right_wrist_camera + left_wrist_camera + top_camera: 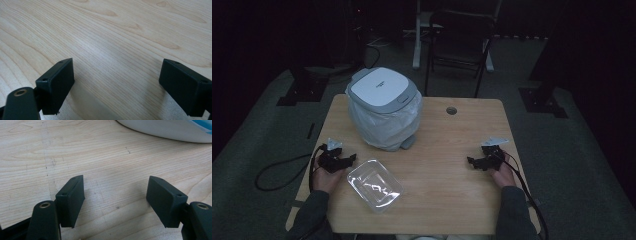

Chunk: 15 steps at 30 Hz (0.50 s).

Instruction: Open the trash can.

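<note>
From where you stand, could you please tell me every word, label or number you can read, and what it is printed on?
Nothing can be read.
Small dark mark on the white lid of the bin: too small and blurred to read.
Clear plastic tray, wooden table: no text.

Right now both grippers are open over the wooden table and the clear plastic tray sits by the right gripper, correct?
Not quite: the high view shows the clear plastic tray beside the left gripper, not the right gripper. Both are open over the wooden table.
</note>
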Each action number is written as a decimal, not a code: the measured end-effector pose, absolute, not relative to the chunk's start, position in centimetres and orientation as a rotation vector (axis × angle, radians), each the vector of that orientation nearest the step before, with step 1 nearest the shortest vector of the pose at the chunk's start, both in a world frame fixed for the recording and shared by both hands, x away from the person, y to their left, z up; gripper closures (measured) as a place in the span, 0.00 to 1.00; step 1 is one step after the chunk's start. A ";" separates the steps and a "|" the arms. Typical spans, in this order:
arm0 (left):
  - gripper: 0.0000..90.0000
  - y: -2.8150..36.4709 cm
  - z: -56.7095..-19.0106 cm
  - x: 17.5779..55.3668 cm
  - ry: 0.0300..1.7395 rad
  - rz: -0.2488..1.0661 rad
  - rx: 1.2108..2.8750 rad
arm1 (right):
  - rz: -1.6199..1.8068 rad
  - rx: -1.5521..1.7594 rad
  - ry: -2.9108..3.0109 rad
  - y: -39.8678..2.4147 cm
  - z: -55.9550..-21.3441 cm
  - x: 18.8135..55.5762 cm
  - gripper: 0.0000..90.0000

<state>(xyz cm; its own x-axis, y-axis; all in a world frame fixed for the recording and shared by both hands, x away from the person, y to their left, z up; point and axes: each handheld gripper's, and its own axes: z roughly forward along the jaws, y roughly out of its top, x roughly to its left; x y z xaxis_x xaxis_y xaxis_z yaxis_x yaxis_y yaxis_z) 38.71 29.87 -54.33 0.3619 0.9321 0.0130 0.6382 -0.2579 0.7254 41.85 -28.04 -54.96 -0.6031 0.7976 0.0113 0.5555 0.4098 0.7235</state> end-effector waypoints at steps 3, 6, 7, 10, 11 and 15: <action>0.35 29.9 -54.3 38.7 1.357 0.599 1.994 | 1.008 1.166 2.335 -28.0 -55.0 41.9 0.13; 0.35 29.8 -54.3 38.7 1.358 0.599 1.994 | 1.007 1.161 2.341 -28.0 -55.0 41.9 0.12; 0.35 29.8 -54.3 38.7 1.358 0.599 1.994 | 1.004 1.156 2.349 -28.0 -54.9 42.0 0.12; 0.35 29.8 -54.3 38.7 1.358 0.599 1.993 | 0.995 1.161 2.356 -27.9 -54.9 42.1 0.12; 0.35 29.8 -54.3 38.7 1.359 0.599 1.993 | 0.987 1.166 2.360 -27.8 -54.8 42.2 0.12; 0.35 29.8 -54.3 38.7 1.359 0.599 1.993 | 0.979 1.165 2.369 -27.7 -54.7 42.3 0.12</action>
<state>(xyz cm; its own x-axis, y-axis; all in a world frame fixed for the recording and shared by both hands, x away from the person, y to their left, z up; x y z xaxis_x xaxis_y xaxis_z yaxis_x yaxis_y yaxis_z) 38.72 29.84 -54.33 0.3598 0.9330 0.0126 0.6389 -0.2562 0.7254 42.26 -27.75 -54.73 -0.6140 0.7892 0.0111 0.5668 0.4311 0.7021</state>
